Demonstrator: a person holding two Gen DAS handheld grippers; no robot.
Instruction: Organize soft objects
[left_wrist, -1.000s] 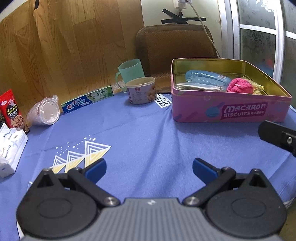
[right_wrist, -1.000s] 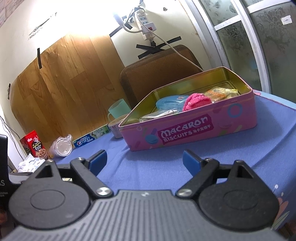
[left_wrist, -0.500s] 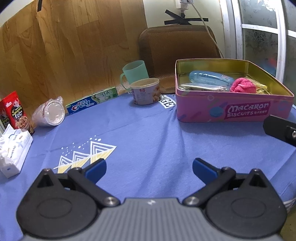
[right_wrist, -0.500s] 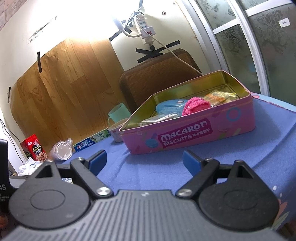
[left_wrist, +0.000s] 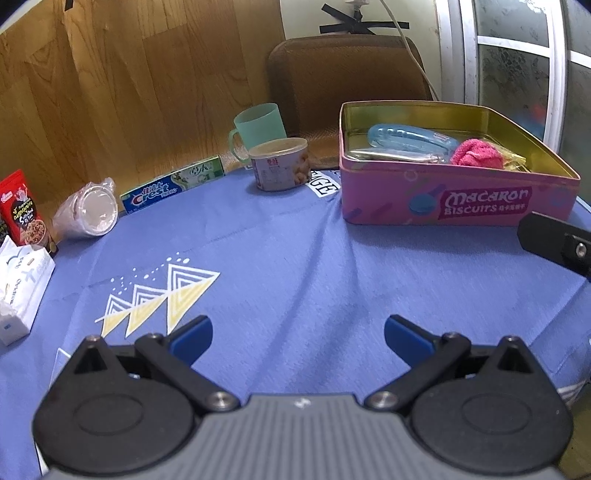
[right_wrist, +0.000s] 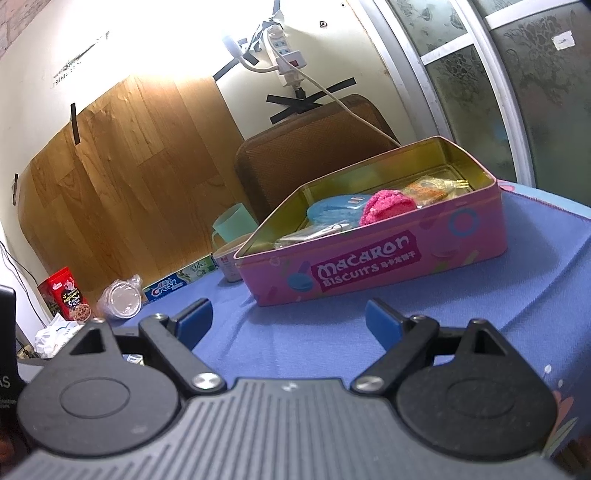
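A pink Macaron Biscuits tin (left_wrist: 458, 206) stands open on the blue cloth at the right; it also shows in the right wrist view (right_wrist: 369, 266). Inside lie a pink fuzzy cloth (left_wrist: 476, 153) (right_wrist: 386, 205), a pale blue pouch (left_wrist: 410, 138) (right_wrist: 332, 208), a clear wrapped packet (left_wrist: 391, 156) and a yellow snack bag (right_wrist: 432, 188). My left gripper (left_wrist: 297, 334) is open and empty, low over the cloth's near middle. My right gripper (right_wrist: 288, 319) is open and empty, just in front of the tin. Its body shows at the right edge of the left wrist view (left_wrist: 554, 243).
On the blue cloth (left_wrist: 295, 258) at the back stand a mint mug (left_wrist: 258, 129) and a snack cup (left_wrist: 280, 162). A Crest box (left_wrist: 173, 188), a plastic-wrapped cup (left_wrist: 88, 212), a red snack box (left_wrist: 24, 214) and a tissue pack (left_wrist: 20, 291) lie to the left. A brown chair (left_wrist: 347, 77) stands behind.
Both grippers have drawn back a little from the tin, so it looks smaller and farther. Both stay open and empty. Nothing on the table has moved.
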